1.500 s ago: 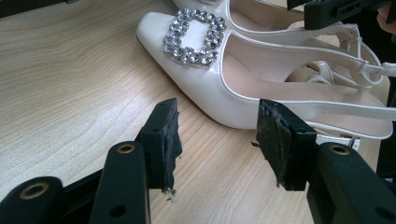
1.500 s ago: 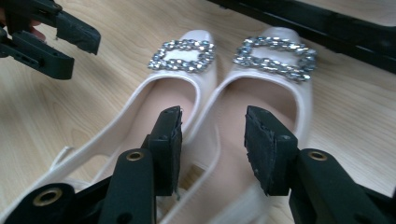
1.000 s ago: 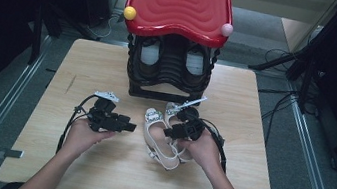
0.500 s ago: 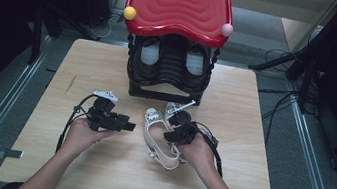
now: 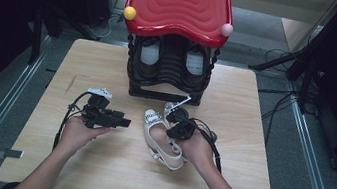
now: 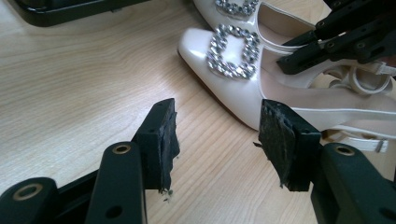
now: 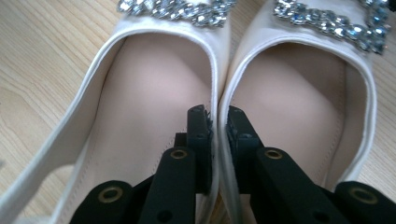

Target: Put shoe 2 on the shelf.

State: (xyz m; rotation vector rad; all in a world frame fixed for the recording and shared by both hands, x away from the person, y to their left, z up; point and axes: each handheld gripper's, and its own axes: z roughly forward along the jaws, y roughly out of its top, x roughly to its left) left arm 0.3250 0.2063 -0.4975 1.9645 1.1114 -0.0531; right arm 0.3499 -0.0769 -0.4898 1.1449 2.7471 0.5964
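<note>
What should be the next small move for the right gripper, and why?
Probably lift gently. The right gripper has just been closing, one jaw inside each white shoe, pinching their adjoining inner walls together, and the shoe rack stands just beyond. The left gripper waits open.

open hand-held gripper (image 6: 217, 142), white shoes (image 6: 243, 88), table (image 6: 70, 93)

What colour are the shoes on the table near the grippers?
The shoes are glossy white with silver rhinestone buckles; this shows best in the left gripper view.
</note>
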